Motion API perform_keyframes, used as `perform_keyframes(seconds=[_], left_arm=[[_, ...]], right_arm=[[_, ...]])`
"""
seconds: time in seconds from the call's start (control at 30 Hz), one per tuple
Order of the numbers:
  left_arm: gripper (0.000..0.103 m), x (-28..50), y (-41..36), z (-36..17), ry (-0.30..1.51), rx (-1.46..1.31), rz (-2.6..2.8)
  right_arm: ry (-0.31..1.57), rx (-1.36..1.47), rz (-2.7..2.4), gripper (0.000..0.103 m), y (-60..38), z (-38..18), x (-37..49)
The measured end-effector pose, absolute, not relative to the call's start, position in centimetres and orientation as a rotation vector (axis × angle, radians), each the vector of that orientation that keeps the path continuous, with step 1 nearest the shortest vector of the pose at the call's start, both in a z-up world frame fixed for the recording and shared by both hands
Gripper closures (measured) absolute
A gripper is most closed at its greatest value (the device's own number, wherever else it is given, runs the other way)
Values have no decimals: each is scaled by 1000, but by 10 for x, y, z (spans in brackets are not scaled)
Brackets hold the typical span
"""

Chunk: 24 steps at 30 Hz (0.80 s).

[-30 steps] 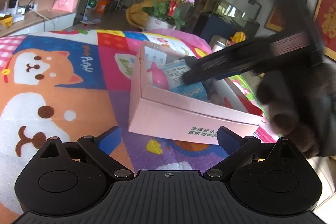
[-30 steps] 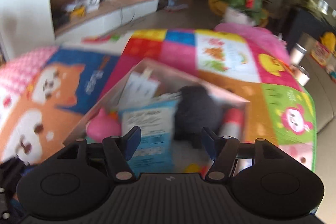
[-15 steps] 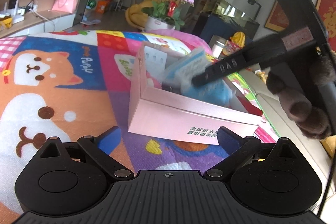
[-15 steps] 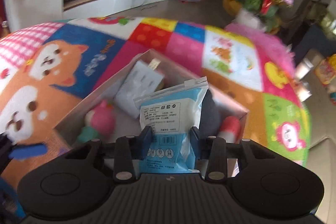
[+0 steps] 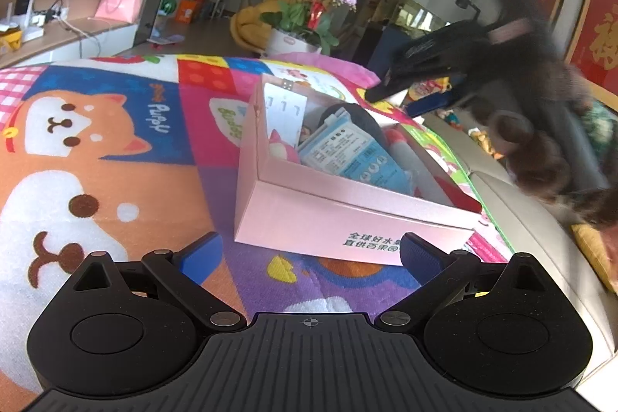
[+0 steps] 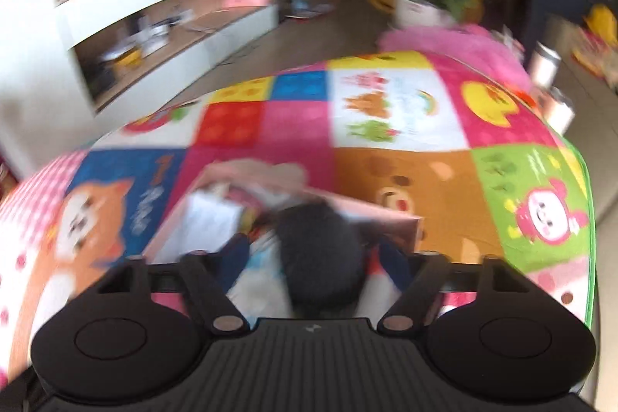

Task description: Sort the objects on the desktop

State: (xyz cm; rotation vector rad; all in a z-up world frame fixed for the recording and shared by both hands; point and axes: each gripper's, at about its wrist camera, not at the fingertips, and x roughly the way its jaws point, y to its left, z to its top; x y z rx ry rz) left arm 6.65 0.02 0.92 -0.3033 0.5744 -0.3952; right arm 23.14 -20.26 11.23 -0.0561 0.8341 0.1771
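A pink open box (image 5: 309,215) sits on the colourful play mat. Inside lie a blue packet (image 5: 347,153), a dark rounded object (image 5: 363,120), a pink toy (image 5: 280,149), a white card (image 5: 284,112) and a red-and-white tube (image 5: 409,157). My left gripper (image 5: 309,253) is open and empty, just in front of the box's near wall. My right gripper (image 5: 401,95) is lifted above the box's far right side, empty. In the blurred right wrist view the right gripper (image 6: 313,257) is open over the box (image 6: 386,215) and the dark object (image 6: 320,257).
The mat (image 5: 96,161) covers the whole table and ends at a green edge on the right (image 6: 587,203). A flower pot (image 5: 301,26) stands beyond the far edge. A sofa (image 5: 540,238) lies to the right. Shelves (image 6: 154,26) line the left wall.
The right gripper has let the blue packet go into the box, opened, and pulled up and back to the right. The left gripper has not moved.
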Motion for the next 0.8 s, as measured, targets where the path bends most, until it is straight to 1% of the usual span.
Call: perform_keyframes(seconds=[0.03,0.07,0.2,0.27,0.37,0.43,0.5,0.57,0.73,0.8], left_arm=[[2,66,0,9,576,-303,-393],[2,66,1,9,579,-304,-391],[2,67,3,7,588,-316,-387],[2,67,3,8,588,-317,-386],[2,65,2,8,585,-312,-389],[2,65,2,8,584,-311,-390],[2,65,3,9,583,-312,-390],[2,65,2,9,580,-307,-391],[2,63,0,12,561,-291,-388],[2,62,-1,17,526,-268,-369]], right_arm=[[855,-46,154,55,-204,106,242],[867,-41,123,57,-205,98,251],[839,50,131,56,-206,85,266],[840,64,128,46,-204,80,270],[910,105,156,44,-205,71,277],[936,103,171,45,-205,76,269],[979,95,196,48,-206,82,257],[986,75,227,50,-207,89,242],[910,40,203,48,-203,85,220],[859,52,185,48,-207,96,209]])
